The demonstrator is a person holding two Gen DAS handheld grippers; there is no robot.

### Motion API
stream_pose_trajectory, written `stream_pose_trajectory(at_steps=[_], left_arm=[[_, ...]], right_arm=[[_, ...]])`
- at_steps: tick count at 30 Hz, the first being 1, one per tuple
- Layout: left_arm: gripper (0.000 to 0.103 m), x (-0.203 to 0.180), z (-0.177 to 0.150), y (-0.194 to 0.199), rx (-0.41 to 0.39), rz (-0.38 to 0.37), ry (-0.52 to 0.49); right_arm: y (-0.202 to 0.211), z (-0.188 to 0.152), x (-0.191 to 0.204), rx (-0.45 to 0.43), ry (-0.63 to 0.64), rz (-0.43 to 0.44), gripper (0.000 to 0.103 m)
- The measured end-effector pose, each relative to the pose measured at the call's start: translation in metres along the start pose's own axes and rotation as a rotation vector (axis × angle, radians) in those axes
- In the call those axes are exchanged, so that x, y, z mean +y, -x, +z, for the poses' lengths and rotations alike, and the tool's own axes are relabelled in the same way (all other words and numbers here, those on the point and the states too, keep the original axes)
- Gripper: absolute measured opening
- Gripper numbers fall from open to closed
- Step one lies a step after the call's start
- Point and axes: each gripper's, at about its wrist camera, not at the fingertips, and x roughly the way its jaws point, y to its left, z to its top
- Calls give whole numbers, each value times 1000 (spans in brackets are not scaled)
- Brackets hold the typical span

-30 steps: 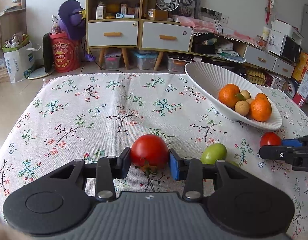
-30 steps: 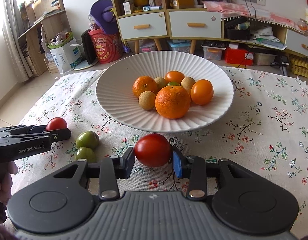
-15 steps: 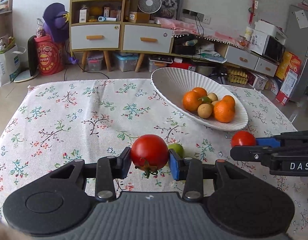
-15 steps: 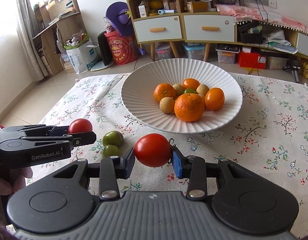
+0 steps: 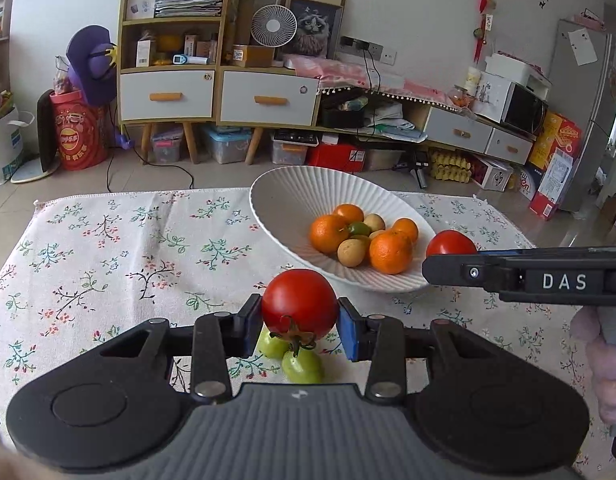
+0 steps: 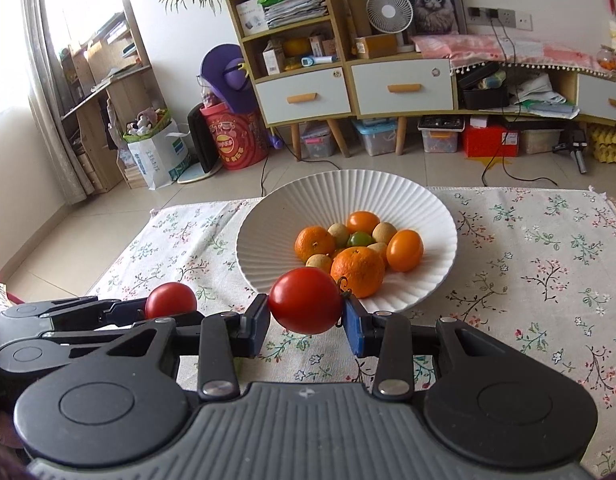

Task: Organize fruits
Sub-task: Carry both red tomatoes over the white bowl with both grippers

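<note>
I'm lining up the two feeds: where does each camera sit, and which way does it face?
Left wrist: rides the left gripper, facing the white bowl and shelving; the right gripper and a hand show at right.
Right wrist: rides the right gripper, facing the bowl head-on; the left gripper shows at left.
Shared: bowl, floral tablecloth, both clamped tomatoes.

- The left gripper (image 5: pixel 300 330) is matt black plastic with bright metal screw heads and blue pads; the tomato (image 5: pixel 300 307) between them is smooth and glossy.
- Beyond it, the bowl (image 5: pixel 284 204) looks like white ceramic, finely ribbed, with a soft sheen.
- The oranges (image 5: pixel 389 251) inside have dimpled skin.
- The tabletop (image 5: pixel 108 264) below wears a woven, matt floral cloth.
- The right gripper (image 6: pixel 306 330) has a ribbed grey housing.
</note>
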Motion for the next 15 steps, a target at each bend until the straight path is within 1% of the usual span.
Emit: stream_pose_trajectory(at_steps=[9,15], left_arm=[[35,-17,14,-6,-26,-34,14],[35,-19,23,-16,-31,-36,-27]], right_arm=[[0,17,-19,-58,-58,-40,36],[-7,25,-36,-63,-87,-72,36]])
